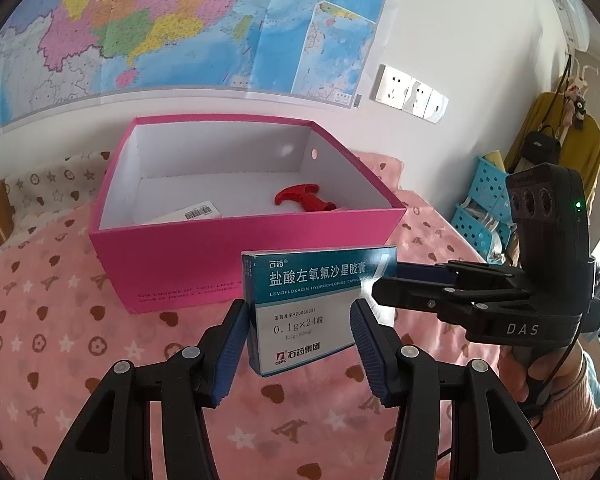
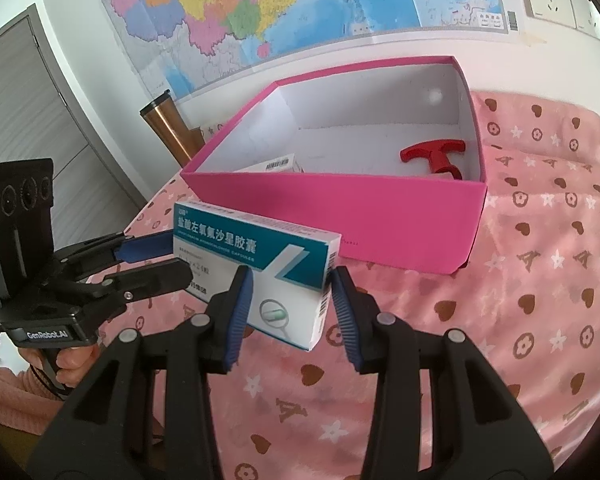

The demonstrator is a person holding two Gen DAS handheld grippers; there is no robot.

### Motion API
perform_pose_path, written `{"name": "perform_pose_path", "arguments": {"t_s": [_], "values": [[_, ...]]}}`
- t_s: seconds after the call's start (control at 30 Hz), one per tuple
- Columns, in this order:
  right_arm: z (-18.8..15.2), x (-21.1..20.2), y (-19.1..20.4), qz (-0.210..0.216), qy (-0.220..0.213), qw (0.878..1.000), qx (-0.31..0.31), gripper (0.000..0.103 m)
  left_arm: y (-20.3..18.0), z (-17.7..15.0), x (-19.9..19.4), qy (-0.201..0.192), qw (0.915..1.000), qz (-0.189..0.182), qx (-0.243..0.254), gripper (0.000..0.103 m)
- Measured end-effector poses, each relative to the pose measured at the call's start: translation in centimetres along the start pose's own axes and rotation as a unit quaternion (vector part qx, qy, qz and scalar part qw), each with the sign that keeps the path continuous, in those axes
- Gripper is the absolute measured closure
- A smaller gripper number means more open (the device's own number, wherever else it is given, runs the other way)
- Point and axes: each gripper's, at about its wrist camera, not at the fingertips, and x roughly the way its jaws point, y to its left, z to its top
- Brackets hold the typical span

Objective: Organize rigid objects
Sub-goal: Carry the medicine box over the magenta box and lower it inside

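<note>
A teal and white medicine box (image 1: 306,308) is held upright in the air in front of a pink open box (image 1: 236,240). In the left wrist view my left gripper (image 1: 298,334) has its blue pads either side of one end, with a gap on the right side. In the right wrist view my right gripper (image 2: 292,300) has its pads at both sides of the other end of the medicine box (image 2: 256,264). The pink box (image 2: 340,208) holds a red T-shaped handle (image 2: 434,156) and a white carton with a barcode (image 2: 278,165).
The boxes sit on a bed with a pink patterned blanket (image 1: 60,360). A map (image 1: 160,20) hangs on the wall behind. A copper tumbler (image 2: 172,132) stands left of the pink box. Blue baskets (image 1: 480,208) are at the right.
</note>
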Motion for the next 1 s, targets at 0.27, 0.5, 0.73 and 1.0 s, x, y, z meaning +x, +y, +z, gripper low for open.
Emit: {"name": "perform_pose_path", "arguments": {"t_s": [0.27,0.5,0.73,1.0], "values": [[0.5,-0.3,0.3,-0.003,-0.009,1.0,-0.005,0.059,-0.1,0.3,0.0,-0.006,1.0,-0.001,0.001,0.051],[1.1,-0.8,0.4,-0.005,-0.017,1.0,-0.012,0.059,-0.1,0.9,0.0,-0.012,0.9999,-0.002,0.001,0.051],[1.7,-1.0,0.5,-0.007,-0.025,1.0,-0.017,0.059,-0.1,1.3,0.1,-0.016,0.9999,0.0,0.002,0.051],[1.8,-1.1,0.5,-0.008,-0.029,0.999,-0.02,0.059,0.0,1.6,0.3,-0.02,0.9998,0.0,0.002,0.051]]}}
